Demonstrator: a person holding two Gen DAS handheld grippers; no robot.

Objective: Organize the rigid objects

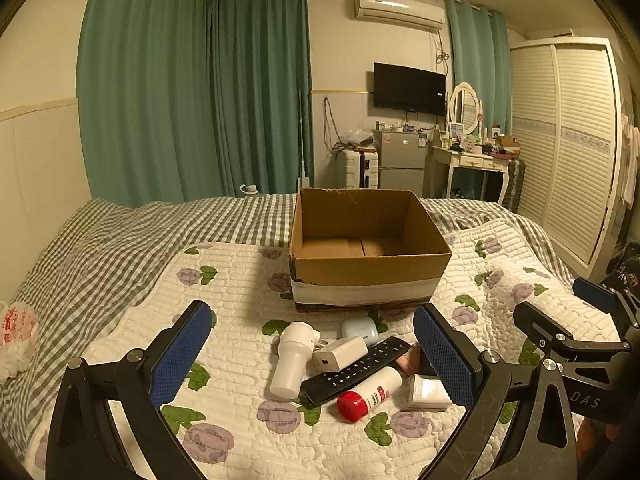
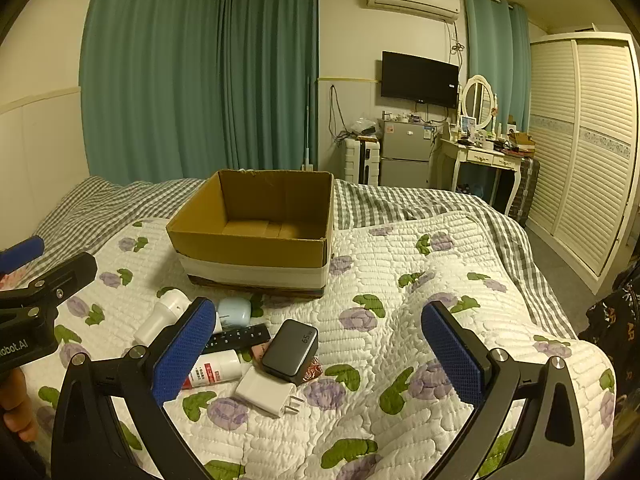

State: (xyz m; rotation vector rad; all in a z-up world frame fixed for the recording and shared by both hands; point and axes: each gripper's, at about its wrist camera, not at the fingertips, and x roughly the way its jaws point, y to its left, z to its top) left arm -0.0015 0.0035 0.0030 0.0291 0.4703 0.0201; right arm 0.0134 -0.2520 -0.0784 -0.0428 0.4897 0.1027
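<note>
Left wrist view. Left gripper [image 1: 312,344] spread wide, blue pads apart, nothing between them but air. Straight ahead and below, framed by the two fingers: a heap of small rigid items on the floral quilt [image 1: 240,280]. White cylindrical bottle [image 1: 291,360] on the left of the heap, long axis running roughly away from the camera, so crosswise to the closing direction of the pads. Black remote control [image 1: 356,368] lying diagonally, near-left to far-right, overlapped by a white charger block [image 1: 340,354]. Red-capped bottle [image 1: 370,394] nearest, cap toward the camera, lying along the same diagonal, just beside the remote. Pale blue earbud case [image 1: 360,330] at the far edge of the heap. Small white box [image 1: 428,392] close beside the right pad. Beyond the heap, well apart from it, an open cardboard box [image 1: 368,276] with nothing visible inside. Right gripper [image 1: 560,312] in at the right edge, off to the side of the heap.

Right wrist view. Right gripper [image 2: 316,348] likewise wide open and holding nothing. Heap offset to the left of centre here, partly hidden behind the left pad. Black power adapter [image 2: 290,352] marked 65W resting atop a white wall plug [image 2: 266,392], prongs toward the right. Cardboard box ahead and left. Probably the left gripper better lined up, with the heap centred between its fingers.
</note>
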